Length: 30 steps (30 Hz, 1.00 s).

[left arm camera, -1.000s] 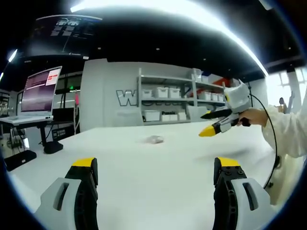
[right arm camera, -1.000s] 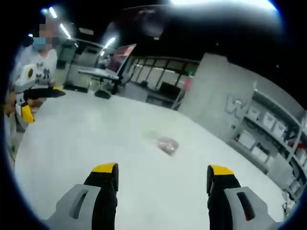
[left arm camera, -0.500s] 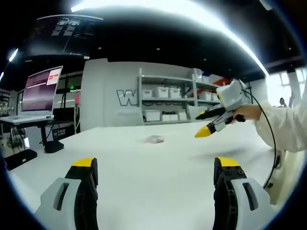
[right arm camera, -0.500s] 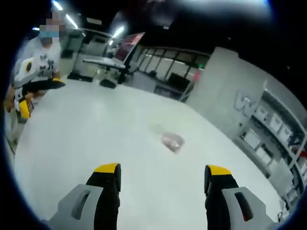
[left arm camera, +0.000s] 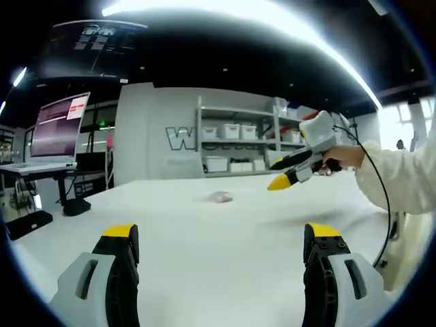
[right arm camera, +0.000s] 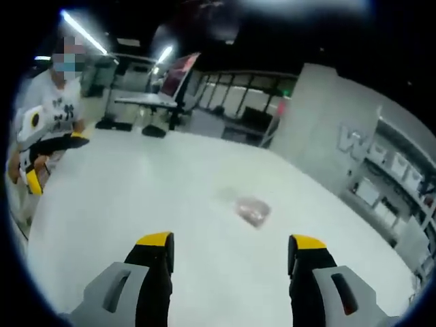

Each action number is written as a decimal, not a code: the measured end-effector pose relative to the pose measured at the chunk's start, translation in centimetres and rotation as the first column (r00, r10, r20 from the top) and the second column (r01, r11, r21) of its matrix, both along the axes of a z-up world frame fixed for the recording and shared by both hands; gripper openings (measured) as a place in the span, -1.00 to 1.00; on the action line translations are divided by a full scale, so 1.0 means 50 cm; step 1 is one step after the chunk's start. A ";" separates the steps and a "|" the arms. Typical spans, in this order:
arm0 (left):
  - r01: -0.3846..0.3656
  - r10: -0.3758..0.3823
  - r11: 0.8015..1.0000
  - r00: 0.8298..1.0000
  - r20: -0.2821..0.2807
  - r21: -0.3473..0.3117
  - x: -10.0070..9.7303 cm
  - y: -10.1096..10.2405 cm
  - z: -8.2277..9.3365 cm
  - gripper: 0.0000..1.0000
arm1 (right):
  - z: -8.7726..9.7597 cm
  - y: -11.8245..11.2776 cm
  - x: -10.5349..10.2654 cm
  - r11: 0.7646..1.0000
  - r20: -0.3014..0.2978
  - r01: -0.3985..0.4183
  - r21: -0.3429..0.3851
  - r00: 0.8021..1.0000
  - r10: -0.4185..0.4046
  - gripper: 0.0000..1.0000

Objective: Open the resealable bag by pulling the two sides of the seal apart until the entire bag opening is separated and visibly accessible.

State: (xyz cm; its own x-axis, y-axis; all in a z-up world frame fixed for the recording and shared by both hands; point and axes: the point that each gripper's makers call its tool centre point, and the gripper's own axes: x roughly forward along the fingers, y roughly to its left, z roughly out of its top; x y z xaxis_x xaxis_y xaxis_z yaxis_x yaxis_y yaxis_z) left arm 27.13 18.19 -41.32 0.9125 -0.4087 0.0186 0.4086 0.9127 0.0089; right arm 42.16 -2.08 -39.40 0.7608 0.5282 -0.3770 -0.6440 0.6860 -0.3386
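A small clear resealable bag [left arm camera: 219, 197] with pinkish contents lies flat on the white table [left arm camera: 204, 238], far ahead of my left gripper [left arm camera: 221, 235], which is open with nothing between its jaws. In the right gripper view the bag [right arm camera: 253, 210] lies a short way beyond my right gripper [right arm camera: 230, 240], also open and holding nothing. In the left gripper view the right gripper [left arm camera: 281, 180] hangs in the air at the right, held by a hand in a white sleeve. The left gripper [right arm camera: 34, 178] sits at the left edge of the right gripper view.
A laptop on a stand [left arm camera: 56, 133] sits at the left beside the table. Shelves with white bins [left arm camera: 235, 139] line the far wall. A person in a white top [right arm camera: 48, 102] stands at the table's left side. A cable [left arm camera: 385, 197] trails from the right gripper.
The right gripper has moved left and forward toward the bag, which now lies closer to its jaws. The left gripper has stayed still.
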 end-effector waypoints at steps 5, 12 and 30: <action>-0.002 0.002 1.000 1.000 -0.002 -0.002 -0.001 0.003 -0.002 0.99 | -0.003 0.018 0.010 0.995 -0.032 0.010 0.098 0.999 -0.007 0.36; -0.006 0.006 1.000 1.000 -0.011 -0.002 -0.003 0.007 -0.008 0.99 | 0.003 0.032 0.043 0.991 -0.043 0.033 0.129 0.999 -0.028 0.36; -0.012 0.012 1.000 1.000 -0.018 -0.012 -0.005 0.014 -0.012 0.99 | -0.011 0.042 0.068 0.998 -0.060 0.047 0.047 0.997 -0.044 0.41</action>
